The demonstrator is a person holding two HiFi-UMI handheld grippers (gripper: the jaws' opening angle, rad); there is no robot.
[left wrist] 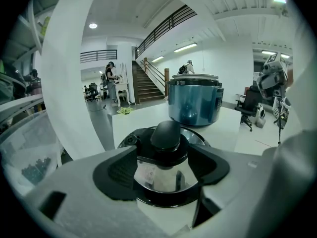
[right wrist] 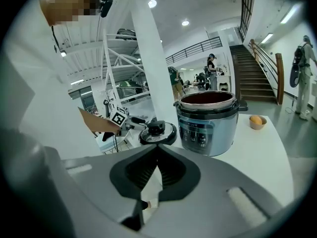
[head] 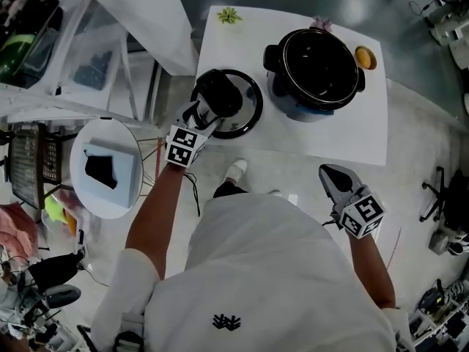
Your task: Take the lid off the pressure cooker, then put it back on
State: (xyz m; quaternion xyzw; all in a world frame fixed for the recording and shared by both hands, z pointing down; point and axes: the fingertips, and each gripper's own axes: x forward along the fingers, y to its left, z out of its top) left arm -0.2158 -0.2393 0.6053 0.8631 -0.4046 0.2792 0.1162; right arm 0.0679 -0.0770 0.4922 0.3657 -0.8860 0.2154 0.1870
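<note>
The pressure cooker [head: 293, 107] stands uncovered on the white table [head: 344, 132], its dark pot showing; it also shows in the gripper views [left wrist: 194, 103] [right wrist: 205, 125]. Its round steel lid [head: 248, 117] lies flat on the table to the cooker's left. My left gripper [head: 216, 97] is over the lid, open, jaws set wide on either side of the black knob [left wrist: 166, 133]; I cannot tell if the pads touch it. My right gripper [head: 331, 174] hangs shut and empty off the table's near edge, pointing at the cooker and lid [right wrist: 157, 133].
A small bowl with an orange thing [head: 365, 57] sits right of the cooker. A green bit [head: 229, 15] lies at the table's far left corner. A round white side table [head: 128, 196] stands at the left, office chairs [head: 448, 196] at the right.
</note>
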